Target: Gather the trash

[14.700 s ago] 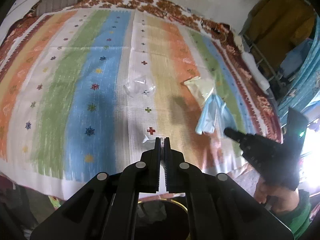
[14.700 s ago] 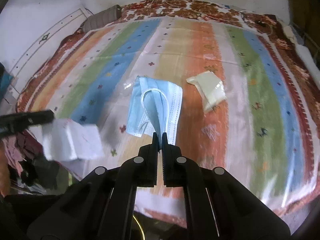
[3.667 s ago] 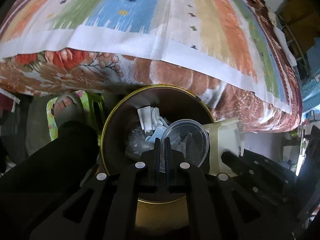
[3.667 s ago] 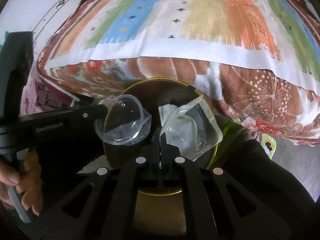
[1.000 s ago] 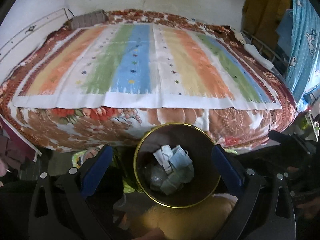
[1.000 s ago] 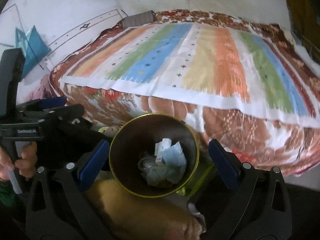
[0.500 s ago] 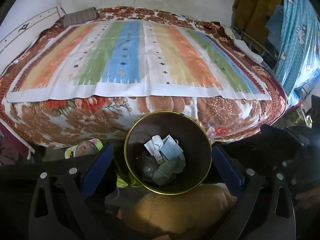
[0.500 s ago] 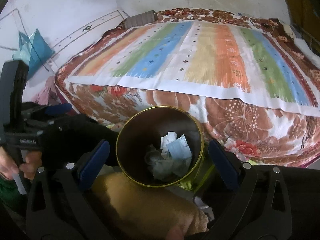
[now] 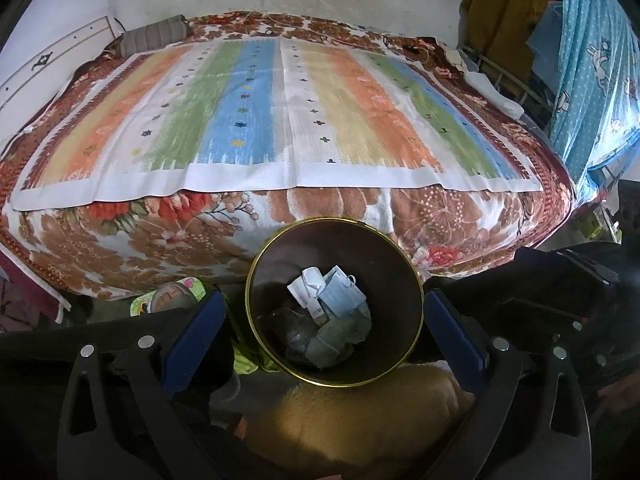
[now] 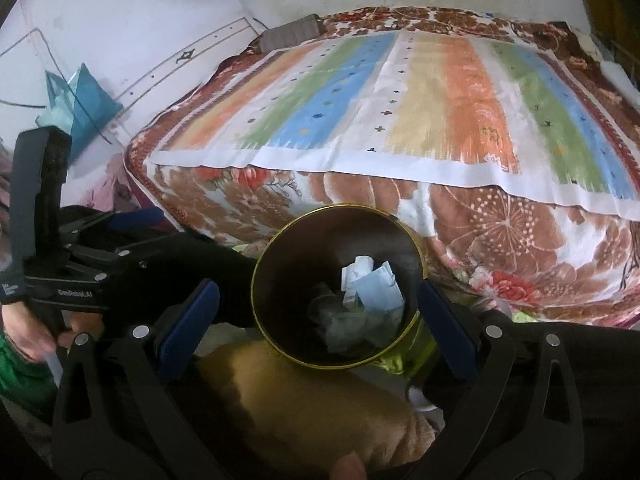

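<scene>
A dark round bin with a gold rim [image 9: 256, 320] stands on the floor in front of the bed; it also shows in the right wrist view [image 10: 256, 304]. Inside lie a blue face mask [image 9: 340, 294], white paper [image 9: 306, 286], clear plastic and a pale wrapper [image 9: 340, 332]. The mask shows in the right wrist view too [image 10: 378, 290]. My left gripper [image 9: 324, 324] is open and empty above the bin. My right gripper [image 10: 318, 318] is open and empty above the bin. The left gripper also shows from the side in the right wrist view [image 10: 132, 218].
A bed with a striped cloth [image 9: 280, 112] over a floral blanket [image 9: 120, 240] fills the background. A grey pillow [image 9: 154, 36] lies at its far end. A blue curtain [image 9: 588, 64] hangs at right. My knee [image 9: 360, 412] and a sandalled foot [image 9: 172, 296] are near the bin.
Both grippers, shut on trash over the bin earlier, have opened, dropped it in and pulled back and up. In the last second the view shifted only slightly.
</scene>
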A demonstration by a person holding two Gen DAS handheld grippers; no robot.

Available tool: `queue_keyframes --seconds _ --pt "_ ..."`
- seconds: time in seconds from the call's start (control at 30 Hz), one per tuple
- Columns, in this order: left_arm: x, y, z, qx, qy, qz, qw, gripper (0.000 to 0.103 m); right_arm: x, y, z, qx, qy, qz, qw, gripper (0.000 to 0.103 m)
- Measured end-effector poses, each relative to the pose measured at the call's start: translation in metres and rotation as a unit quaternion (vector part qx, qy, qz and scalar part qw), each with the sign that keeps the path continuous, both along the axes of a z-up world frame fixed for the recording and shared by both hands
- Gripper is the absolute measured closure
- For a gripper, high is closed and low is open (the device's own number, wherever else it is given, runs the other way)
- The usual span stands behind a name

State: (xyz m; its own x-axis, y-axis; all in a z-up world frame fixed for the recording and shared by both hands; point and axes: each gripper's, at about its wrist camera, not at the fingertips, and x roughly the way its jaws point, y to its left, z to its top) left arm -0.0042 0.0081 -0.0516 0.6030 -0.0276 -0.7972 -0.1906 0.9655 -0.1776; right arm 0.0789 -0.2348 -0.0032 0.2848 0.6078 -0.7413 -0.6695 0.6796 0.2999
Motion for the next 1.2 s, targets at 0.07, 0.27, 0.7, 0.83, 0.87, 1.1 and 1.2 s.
queue_keyframes --seconds 0.07,0.27,0.7,0.83,0.87,1.1,1.2 --pt "0.0 -0.001 0.0 0.002 0.001 0.001 1.0 0.006 0.001 0.0 -0.001 0.001 0.006 0.001 1.0 0.009" --pt "0.0 -0.011 -0.002 0.015 0.004 -0.009 0.9998 0.006 0.0 0.001 -0.002 -0.005 0.004 0.004 1.0 0.009" --pt "0.002 -0.002 -0.003 -0.001 0.01 0.0 1.0 0.006 0.0 0.0 -0.002 -0.002 0.008 0.005 1.0 0.009" --pt "0.002 -0.002 -0.003 0.0 0.011 0.0 0.9999 0.006 0.0 0.0 0.0 0.001 0.01 0.001 1.0 0.009" --pt "0.002 -0.002 -0.003 0.0 0.011 0.0 0.9999 0.006 0.001 0.0 -0.001 0.003 0.011 -0.004 1.0 0.009" --pt "0.001 -0.003 -0.005 -0.003 0.014 0.005 0.9999 0.006 0.005 -0.001 -0.003 0.006 0.025 -0.006 1.0 0.009" --pt "0.001 -0.004 -0.006 -0.004 0.014 0.008 0.9999 0.006 0.005 0.0 -0.004 0.004 0.027 -0.002 1.0 0.009"
